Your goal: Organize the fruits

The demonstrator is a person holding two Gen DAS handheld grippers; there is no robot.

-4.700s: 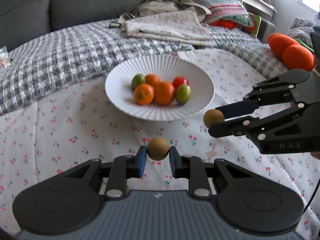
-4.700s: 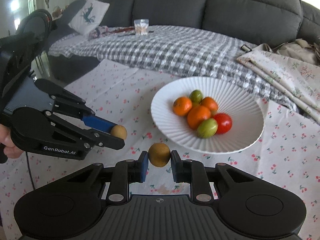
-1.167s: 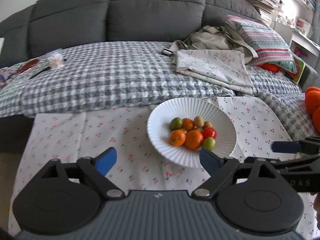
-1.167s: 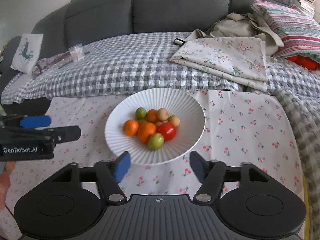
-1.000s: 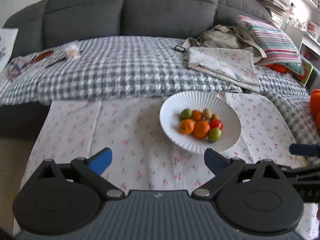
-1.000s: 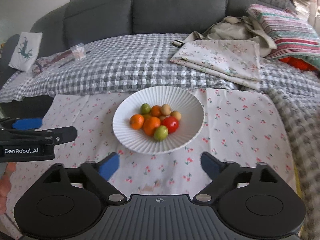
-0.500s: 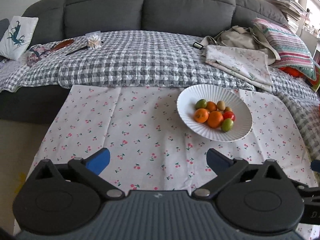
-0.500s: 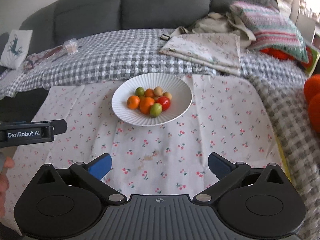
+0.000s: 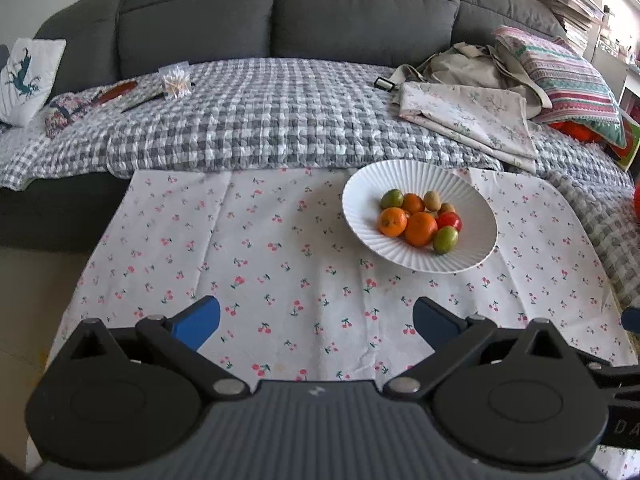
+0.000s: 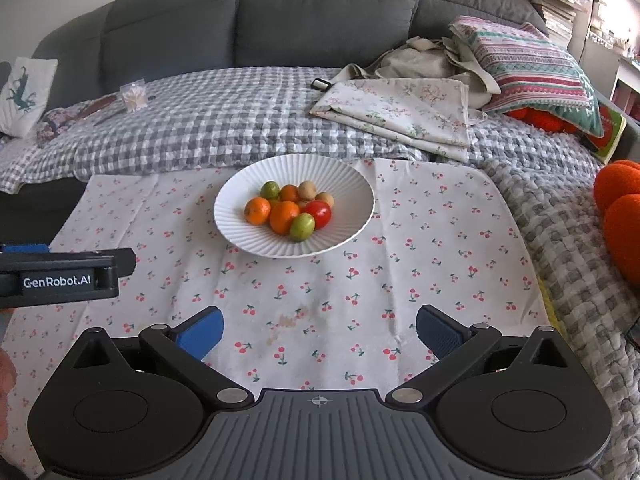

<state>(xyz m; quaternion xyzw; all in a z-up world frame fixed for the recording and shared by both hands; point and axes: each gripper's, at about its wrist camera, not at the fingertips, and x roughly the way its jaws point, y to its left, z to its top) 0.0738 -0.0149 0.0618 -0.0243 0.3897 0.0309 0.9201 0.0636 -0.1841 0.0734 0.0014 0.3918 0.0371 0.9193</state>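
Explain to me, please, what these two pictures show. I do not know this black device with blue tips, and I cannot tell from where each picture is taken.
There is no robot arm. A person holds a two-finger gripper in each hand, and each has a camera looking forward along its fingers. One picture is from the left gripper, the other from the right gripper. The blue tips are the finger pads. Both grippers are open and hold nothing. Ahead lies a cherry-print cloth with a white ribbed plate on it. In the plate are small oranges, green fruits, a red tomato and brown fruits. Behind stands a grey sofa.
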